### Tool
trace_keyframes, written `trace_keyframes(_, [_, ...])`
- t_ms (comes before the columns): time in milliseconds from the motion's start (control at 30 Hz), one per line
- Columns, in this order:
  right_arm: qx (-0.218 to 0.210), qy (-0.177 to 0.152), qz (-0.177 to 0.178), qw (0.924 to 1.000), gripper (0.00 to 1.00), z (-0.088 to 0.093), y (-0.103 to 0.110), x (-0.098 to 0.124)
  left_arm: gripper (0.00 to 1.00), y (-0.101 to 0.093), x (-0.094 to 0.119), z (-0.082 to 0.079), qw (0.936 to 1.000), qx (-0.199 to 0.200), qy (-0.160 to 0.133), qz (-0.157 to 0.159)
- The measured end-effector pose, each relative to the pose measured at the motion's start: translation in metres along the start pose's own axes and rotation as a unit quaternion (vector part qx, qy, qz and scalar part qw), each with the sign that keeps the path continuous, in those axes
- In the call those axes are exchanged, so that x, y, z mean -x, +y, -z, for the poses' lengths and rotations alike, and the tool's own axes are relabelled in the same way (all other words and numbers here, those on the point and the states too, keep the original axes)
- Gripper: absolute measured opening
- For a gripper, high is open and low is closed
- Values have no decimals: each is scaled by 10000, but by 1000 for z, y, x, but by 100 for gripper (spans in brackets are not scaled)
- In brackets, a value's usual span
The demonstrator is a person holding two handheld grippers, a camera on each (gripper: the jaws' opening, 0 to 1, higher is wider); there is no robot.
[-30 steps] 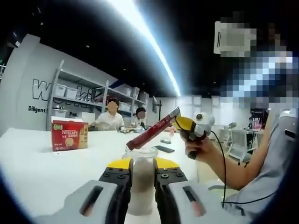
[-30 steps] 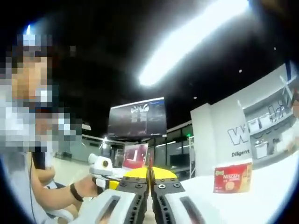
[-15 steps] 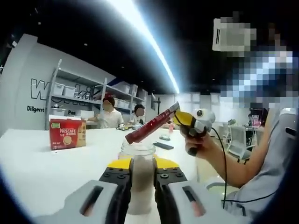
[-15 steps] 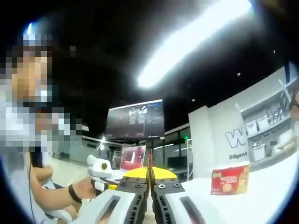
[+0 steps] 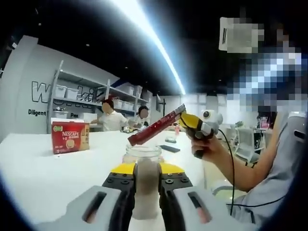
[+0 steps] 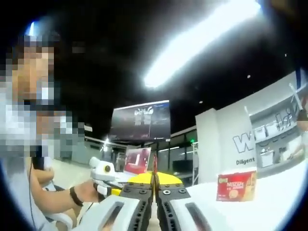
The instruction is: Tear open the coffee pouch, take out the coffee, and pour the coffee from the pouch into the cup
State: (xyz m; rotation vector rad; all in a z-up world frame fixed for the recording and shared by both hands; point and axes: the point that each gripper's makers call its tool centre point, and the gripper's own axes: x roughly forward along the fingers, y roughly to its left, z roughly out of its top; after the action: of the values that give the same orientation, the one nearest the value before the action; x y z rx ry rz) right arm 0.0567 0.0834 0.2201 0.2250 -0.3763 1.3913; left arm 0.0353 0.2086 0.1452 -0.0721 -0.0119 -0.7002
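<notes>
Glass jar (image 5: 145,179) w/ slim red foil pouch (image 5: 156,125) above

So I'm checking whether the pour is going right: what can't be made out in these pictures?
- Left gripper view: the jar's lower body, covered by the left tool.
- Left gripper view: whether powder leaves the coffee pouch; its low end is too small and blurred.
- Right gripper view: the pouch shows edge-on between the right tool's closed jaws; its length is cut off.
- Both views: small print on the Nescafe box.

jar (image 5: 145,180) between left tool (image 5: 147,183) jaws | pouch (image 5: 155,125) above jar | box (image 5: 70,137) left on table (image 5: 38,168)
</notes>
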Motion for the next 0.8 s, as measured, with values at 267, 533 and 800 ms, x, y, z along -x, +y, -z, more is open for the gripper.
trace_keyframes(267, [-67, -66, 4, 10000, 2, -2, 3, 2, 19, 5, 5, -3, 10000, 25, -61, -59])
trace_keyframes(533, [-91, 41, 62, 9999, 2, 1, -2, 7, 19, 1, 1, -1, 10000, -13, -22, -12])
trace_keyframes(800, [-163, 58, 8, 9998, 2, 4, 1, 4, 19, 1, 2, -4, 9999, 28, -102, -12])
